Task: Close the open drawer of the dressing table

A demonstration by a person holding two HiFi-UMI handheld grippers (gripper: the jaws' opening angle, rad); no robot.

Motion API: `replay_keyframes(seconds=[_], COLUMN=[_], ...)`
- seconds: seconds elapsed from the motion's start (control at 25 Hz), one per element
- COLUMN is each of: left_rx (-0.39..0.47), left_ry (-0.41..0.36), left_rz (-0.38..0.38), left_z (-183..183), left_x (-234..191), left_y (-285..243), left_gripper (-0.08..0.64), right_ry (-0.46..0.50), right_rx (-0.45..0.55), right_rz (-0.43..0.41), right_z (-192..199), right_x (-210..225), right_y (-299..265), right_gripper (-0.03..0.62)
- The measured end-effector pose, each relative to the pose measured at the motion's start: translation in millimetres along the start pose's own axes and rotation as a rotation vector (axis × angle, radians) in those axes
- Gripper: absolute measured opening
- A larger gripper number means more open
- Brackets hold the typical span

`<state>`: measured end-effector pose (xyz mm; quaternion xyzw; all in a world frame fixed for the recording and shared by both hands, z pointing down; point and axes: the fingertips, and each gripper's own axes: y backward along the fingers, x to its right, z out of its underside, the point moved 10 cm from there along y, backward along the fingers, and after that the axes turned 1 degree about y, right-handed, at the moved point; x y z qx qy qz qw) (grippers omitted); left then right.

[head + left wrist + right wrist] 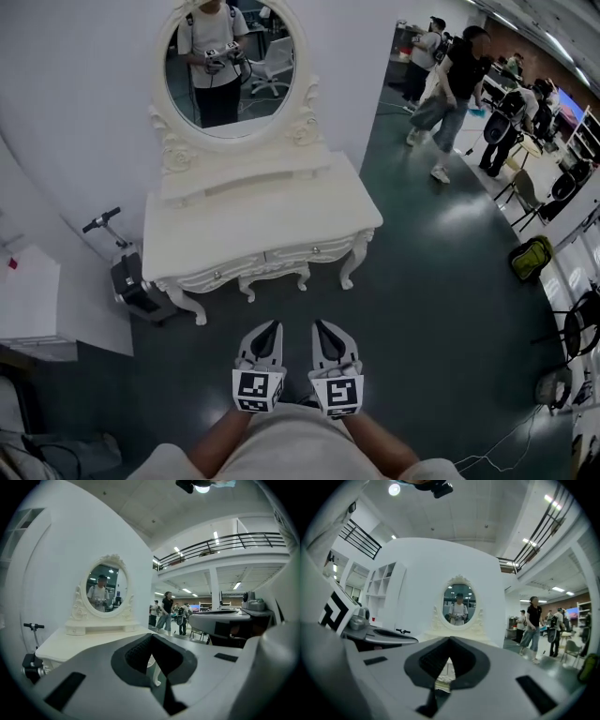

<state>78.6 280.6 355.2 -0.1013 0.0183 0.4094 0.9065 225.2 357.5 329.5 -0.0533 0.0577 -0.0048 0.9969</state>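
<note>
L tool (273, 326) & R tool (322, 324) hang side by side low in the head view, close to the person's body. Their tips aim toward the white dressing counter (262, 220) but are well apart from it, w/ bare dark green floor (422, 309) btwn. Both tools are closed: in each tool view the 2 jaws meet at the tips w/ nothing btwn them. Marker cubes sit at the rear of each, facing up.

The counter stands against the white wall, w/ an oval mirror (230, 66) at the back of its top. The mirror reflects the person holding the 2 tools. The 2 drawer fronts (225, 273) along the counter's front edge sit flush w/ the carved apron, so the drawer is pushed in.

A scooter (131, 281) stands just beside the counter's L end, by the wall. Several people (450, 89) are on the floor off to the R, well away from the counter. A yellow-green bag (532, 258) lies further R near some chairs.
</note>
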Motion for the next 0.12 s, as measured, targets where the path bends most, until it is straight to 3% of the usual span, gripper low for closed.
replay_keyframes(seconds=[0.12], left_rx=[0.0], left_ry=[0.004], left_rz=[0.001], left_z=[-1.2], left_x=[9.2], left_y=[1.7], left_gripper=[0.008], right_ry=[-0.009], right_rx=[0.014], right_rz=[0.007], right_z=[-2.7], right_x=[4.9], right_y=[7.4], right_gripper=[0.015])
